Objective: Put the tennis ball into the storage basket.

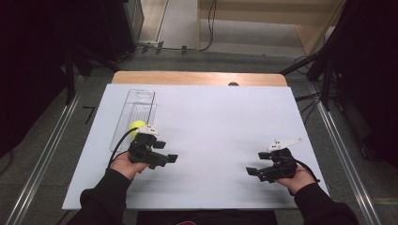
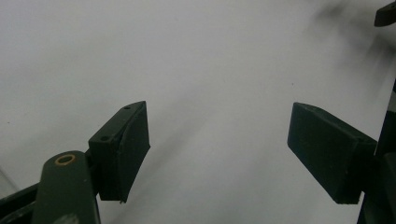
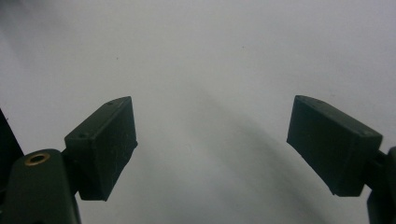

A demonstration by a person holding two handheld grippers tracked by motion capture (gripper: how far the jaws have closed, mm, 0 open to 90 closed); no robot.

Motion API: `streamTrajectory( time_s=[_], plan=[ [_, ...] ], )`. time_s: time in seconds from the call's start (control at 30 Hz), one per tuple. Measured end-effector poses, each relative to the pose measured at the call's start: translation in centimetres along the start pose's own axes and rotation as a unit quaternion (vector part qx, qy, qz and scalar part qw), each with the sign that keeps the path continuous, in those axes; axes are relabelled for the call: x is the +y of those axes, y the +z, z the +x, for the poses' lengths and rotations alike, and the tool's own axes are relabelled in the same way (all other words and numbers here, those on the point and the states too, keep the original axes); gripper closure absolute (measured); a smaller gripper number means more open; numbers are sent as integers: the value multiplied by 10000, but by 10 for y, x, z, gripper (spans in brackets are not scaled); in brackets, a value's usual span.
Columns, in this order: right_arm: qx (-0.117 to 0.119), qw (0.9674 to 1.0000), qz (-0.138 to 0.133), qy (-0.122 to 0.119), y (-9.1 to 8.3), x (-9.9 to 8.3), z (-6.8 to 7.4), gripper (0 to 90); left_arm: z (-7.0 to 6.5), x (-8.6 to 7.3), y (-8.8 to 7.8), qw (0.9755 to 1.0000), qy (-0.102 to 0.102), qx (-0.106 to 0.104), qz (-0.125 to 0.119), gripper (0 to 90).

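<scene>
Both pairs of jaws stand wide apart and empty over the bare white desk (image 1: 211, 122). The left gripper (image 1: 162, 157) sits just on the person's side of the yellow ball (image 1: 136, 126), its jaws pointing away toward the right gripper (image 1: 258, 172). The ball lies at the near end of a clear tray (image 1: 136, 105) whose long axis runs away from the person. The left hand (image 1: 126, 164) is far nearer the ball.

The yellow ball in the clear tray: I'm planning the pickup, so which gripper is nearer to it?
Left. The left gripper sits just in front of the yellow ball, beside the clear tray. The right gripper is far across the table.
</scene>
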State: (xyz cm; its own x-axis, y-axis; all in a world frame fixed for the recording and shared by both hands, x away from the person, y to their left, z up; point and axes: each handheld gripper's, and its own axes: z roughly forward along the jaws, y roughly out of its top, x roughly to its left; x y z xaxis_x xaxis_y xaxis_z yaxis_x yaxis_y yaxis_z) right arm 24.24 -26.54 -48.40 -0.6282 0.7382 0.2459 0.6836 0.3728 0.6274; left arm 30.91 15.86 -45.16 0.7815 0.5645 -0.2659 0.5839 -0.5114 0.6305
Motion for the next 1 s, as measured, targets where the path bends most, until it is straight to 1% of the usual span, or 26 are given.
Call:
streamTrajectory(
  time_s=[0.03,0.1,0.2,0.33,0.7,0.83,1.0],
  plan=[
    [0,10000,2,0,0,0,0,137,0,-1,0,10000,33,-8,18,212],
    [-4,10000,-1,12,0,0,0,137,-1,-2,-1,10000,10,-22,-9,212],
    [-6,10000,-6,7,0,0,0,137,-2,-5,-3,10000,2,-63,-5,212],
    [-6,10000,-3,10,0,0,0,137,-2,-9,-4,10000,-3,-63,29,212],
    [-20,10000,9,15,0,0,0,137,-3,-17,-7,9999,96,-129,47,212],
    [-20,10000,17,-2,0,0,0,137,-5,-20,-10,9999,42,-125,33,212],
    [-32,10000,22,8,0,0,0,137,-7,-24,-12,9998,70,-160,16,212]
  ],
)
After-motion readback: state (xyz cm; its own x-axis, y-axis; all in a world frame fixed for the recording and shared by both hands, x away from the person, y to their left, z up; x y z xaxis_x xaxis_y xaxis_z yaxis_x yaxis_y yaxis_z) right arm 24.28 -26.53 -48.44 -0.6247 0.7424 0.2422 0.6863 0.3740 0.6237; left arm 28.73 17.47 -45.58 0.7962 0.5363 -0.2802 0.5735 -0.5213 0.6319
